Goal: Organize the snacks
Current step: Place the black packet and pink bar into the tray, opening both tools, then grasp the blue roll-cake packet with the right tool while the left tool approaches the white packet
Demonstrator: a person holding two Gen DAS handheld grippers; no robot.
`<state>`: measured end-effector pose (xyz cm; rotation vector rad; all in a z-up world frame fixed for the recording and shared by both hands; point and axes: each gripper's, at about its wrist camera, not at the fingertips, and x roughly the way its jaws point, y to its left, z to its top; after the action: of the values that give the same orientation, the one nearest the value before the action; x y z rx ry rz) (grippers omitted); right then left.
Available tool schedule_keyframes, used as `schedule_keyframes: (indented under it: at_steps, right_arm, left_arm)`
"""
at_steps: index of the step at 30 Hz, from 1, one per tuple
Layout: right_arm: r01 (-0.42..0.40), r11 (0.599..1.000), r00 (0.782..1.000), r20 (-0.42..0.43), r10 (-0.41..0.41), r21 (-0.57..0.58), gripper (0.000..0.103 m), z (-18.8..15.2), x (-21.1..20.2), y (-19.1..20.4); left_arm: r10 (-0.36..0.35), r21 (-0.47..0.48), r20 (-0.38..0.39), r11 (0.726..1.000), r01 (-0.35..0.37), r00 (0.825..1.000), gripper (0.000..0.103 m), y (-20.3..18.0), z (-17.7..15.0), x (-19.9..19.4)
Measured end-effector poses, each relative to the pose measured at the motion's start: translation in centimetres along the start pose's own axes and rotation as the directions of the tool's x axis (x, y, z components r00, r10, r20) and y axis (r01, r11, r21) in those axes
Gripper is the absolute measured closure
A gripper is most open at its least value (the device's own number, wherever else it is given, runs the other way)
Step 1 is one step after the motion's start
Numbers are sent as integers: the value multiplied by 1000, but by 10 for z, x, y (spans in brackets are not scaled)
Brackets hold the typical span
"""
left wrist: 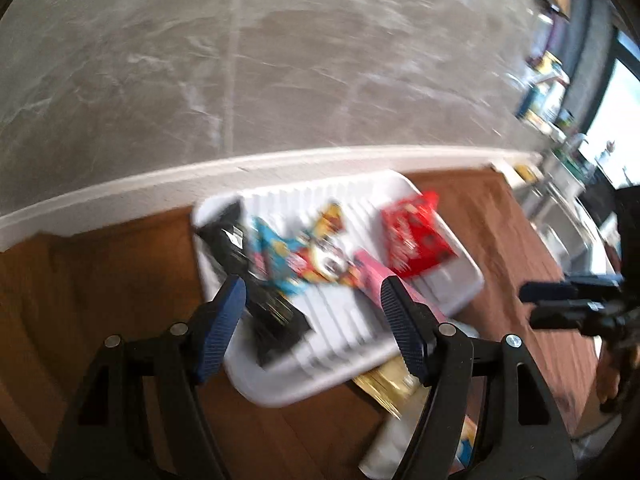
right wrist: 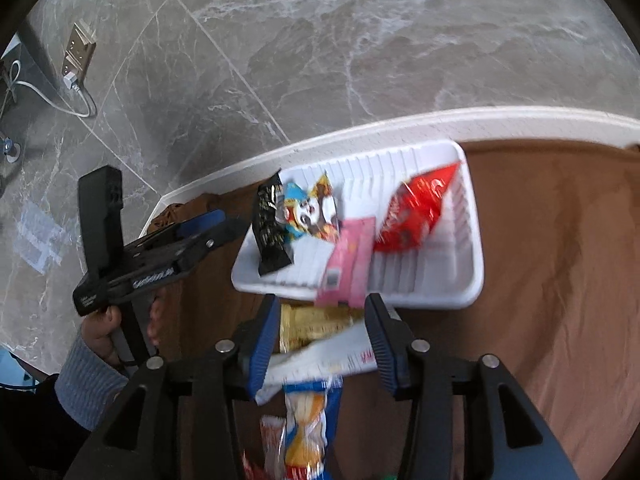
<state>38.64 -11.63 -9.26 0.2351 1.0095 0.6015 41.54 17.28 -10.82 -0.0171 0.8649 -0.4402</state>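
The table (right wrist: 560, 260) has a brown wooden top with a white raised border along its far edge. A white ribbed tray (right wrist: 460, 280) lies directly on it near that far edge, at a slant to it. Just beside the tray's near edge, toward the table's near side, a gold packet (right wrist: 308, 324), a white packet (right wrist: 320, 360) and a blue-and-orange packet (right wrist: 308, 412) lie on the wood, overlapping.

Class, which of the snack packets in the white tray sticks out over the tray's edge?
The pink packet: its end overhangs the white tray's near rim; the black, blue and red packets lie fully inside.
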Motion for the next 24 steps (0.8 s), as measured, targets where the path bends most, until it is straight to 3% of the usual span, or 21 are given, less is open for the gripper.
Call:
schedule_keyframes:
  at_steps: [7,11,18,24]
  right_arm:
    - [-8,1000,996,-94,9,8,52,-42,-1,0]
    - [5,998,985,-172,-16,-65,50,-69,11,15]
    - [31,984,964,-254,-75,-174,50,-100,33,41]
    - [46,984,953,-288,-94,-169,50,-113,44,39]
  left_arm:
    - [-64,145,-101,986,78,993,34,-49,-41,-4]
    - [-88,192,-151,975,116,985,34,-68,-60,0]
    - [-123,254,-208,951,174,971,34,-91,-71,9]
    - [-125,302,-242,933,197,962,34,-104,-77,21]
